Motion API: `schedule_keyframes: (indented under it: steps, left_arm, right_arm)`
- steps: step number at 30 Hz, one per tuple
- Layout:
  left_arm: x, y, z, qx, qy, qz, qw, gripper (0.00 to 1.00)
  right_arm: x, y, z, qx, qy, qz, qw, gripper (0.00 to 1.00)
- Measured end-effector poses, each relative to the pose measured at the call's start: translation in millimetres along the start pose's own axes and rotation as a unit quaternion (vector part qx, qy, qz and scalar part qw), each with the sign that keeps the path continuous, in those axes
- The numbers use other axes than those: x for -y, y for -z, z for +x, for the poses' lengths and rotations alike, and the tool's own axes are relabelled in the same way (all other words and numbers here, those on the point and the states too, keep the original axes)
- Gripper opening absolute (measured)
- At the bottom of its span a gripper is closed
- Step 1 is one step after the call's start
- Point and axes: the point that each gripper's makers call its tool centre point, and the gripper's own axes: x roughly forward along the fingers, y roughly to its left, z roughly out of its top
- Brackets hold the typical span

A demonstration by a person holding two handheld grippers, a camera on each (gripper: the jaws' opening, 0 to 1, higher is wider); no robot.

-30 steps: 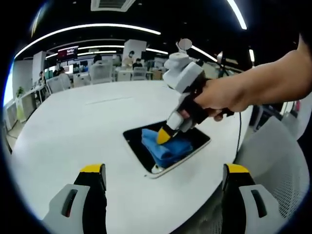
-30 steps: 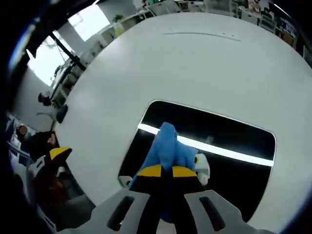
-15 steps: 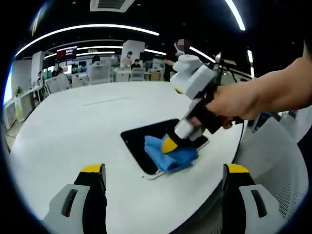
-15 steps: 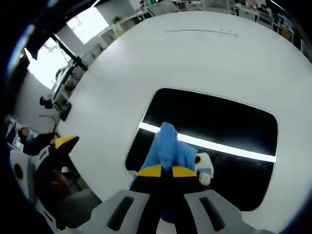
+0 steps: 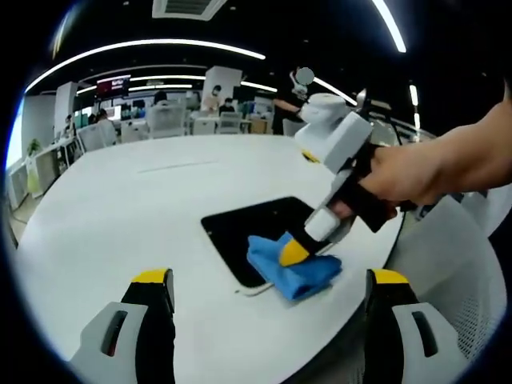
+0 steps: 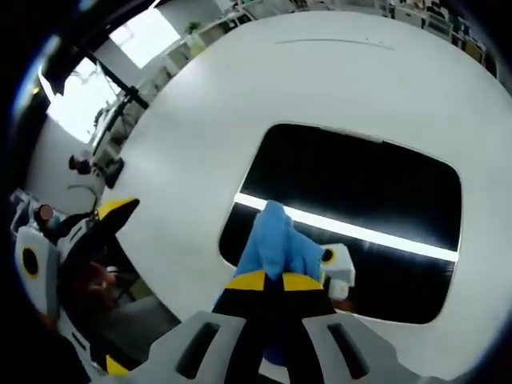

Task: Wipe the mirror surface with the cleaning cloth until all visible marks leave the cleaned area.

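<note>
A dark rectangular mirror [image 5: 256,228] [image 6: 368,184] lies flat on the round white table [image 5: 120,208] [image 6: 264,88], reflecting a ceiling light strip. My right gripper [image 5: 294,254] [image 6: 266,282] is shut on a blue cleaning cloth [image 5: 298,272] [image 6: 276,244] and presses it on the mirror's near edge, partly over the table. A person's hand [image 5: 416,172] holds that gripper. My left gripper [image 5: 268,300] hangs open above the table's near side, well short of the mirror, with nothing between its jaws; it also appears at the left in the right gripper view [image 6: 76,264].
A grey chair [image 5: 452,272] stands past the table's right edge. Desks, chairs and people fill the office far behind the table. The table edge [image 6: 168,264] runs close to the mirror's near side.
My right gripper has dragged the cloth across the mirror toward its near edge, leaving more bare glass behind it. The left gripper has stayed put.
</note>
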Motion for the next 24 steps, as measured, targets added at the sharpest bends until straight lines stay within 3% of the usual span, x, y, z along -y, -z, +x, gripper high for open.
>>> schedule_keyframes:
  steps: [24]
  left_arm:
    - [-1.5,3.1,0.5,-0.010,-0.006,-0.001,0.9999,0.99]
  right_arm:
    - [1.7,-0.4,-0.2,-0.009,-0.020,-0.008,0.9997,0.00]
